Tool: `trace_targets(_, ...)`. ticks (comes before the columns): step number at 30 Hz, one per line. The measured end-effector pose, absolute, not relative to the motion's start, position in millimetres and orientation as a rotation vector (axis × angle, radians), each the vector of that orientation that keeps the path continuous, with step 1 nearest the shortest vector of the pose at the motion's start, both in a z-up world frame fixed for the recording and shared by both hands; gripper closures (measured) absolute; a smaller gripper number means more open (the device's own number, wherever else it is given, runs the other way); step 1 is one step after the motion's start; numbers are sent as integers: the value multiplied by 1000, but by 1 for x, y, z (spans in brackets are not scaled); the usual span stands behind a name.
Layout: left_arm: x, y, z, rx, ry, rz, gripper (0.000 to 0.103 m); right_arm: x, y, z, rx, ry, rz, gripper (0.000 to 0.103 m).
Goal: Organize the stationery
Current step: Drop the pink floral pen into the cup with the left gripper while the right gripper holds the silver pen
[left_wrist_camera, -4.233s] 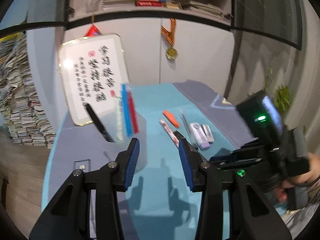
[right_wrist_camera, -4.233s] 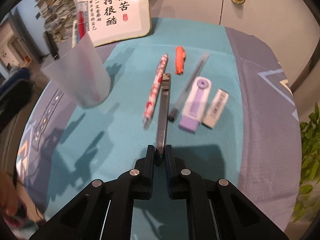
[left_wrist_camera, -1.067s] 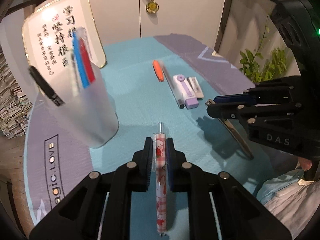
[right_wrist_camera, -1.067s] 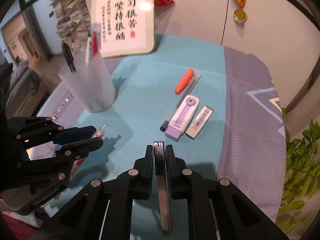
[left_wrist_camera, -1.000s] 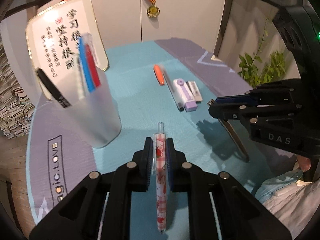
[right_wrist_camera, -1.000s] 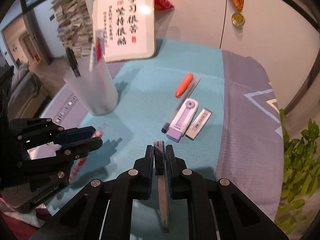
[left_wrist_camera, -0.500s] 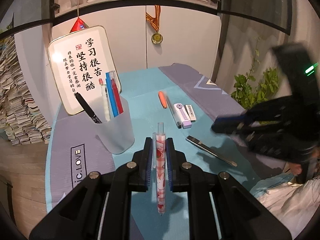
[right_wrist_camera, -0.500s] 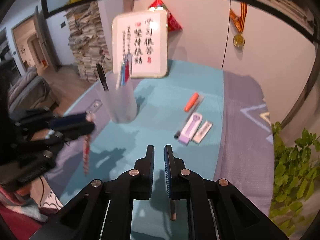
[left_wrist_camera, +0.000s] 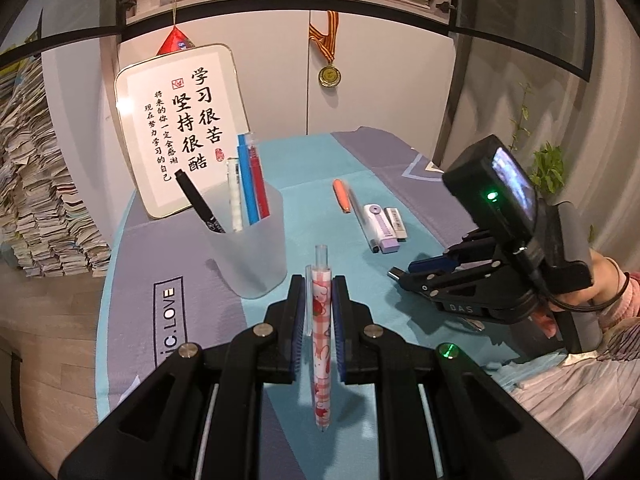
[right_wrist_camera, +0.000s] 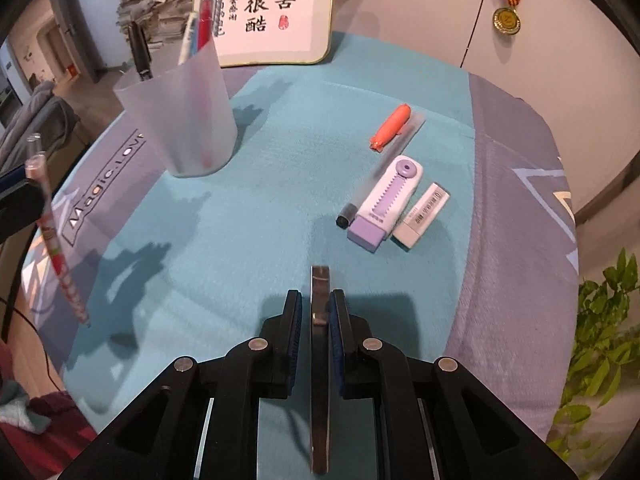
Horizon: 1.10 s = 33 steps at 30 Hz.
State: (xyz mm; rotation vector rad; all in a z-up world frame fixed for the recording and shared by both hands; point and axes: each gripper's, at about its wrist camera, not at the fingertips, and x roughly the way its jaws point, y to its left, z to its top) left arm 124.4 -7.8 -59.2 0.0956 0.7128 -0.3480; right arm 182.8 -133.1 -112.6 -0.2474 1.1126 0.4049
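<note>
My left gripper (left_wrist_camera: 318, 284) is shut on a pink patterned pen (left_wrist_camera: 322, 320), held upright above the mat just in front of the frosted cup (left_wrist_camera: 248, 240). The cup holds a black marker, a white pen, a blue pen and a red pen. My right gripper (right_wrist_camera: 316, 300) is shut on a slim dark metal bar (right_wrist_camera: 320, 360), low over the teal mat. In the left wrist view the right gripper (left_wrist_camera: 404, 276) sits to the right of the cup. Beyond it lie an orange pen cap (right_wrist_camera: 390, 126), a grey pen (right_wrist_camera: 384, 168), a purple correction tape (right_wrist_camera: 386, 208) and a white eraser (right_wrist_camera: 426, 216).
A framed calligraphy board (left_wrist_camera: 180, 136) leans on the wall behind the cup. The mat (right_wrist_camera: 260, 220) covers a round table whose edge drops off at left and right. A person's hand (left_wrist_camera: 600, 280) holds the right gripper. A green plant (right_wrist_camera: 600, 320) stands at the right.
The right gripper was high with the bar showing only below its jaws; now it is lower with the bar between its pads. The left gripper rose and drew back with the pen.
</note>
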Motion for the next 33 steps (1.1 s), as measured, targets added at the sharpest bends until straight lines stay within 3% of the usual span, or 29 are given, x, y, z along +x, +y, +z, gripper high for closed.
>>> trace_targets(10, 128, -3, -60, 82, 716, -343, 91, 192, -125, -120, -238, 1121, 416, 92)
trace_targets(25, 115, -3, -43, 84, 668, -345, 91, 132, -144, -25, -79, 827, 454, 92)
trace_targets(33, 115, 1, -25, 77, 613, -328, 91, 119, -141, -4, -55, 742, 474, 92)
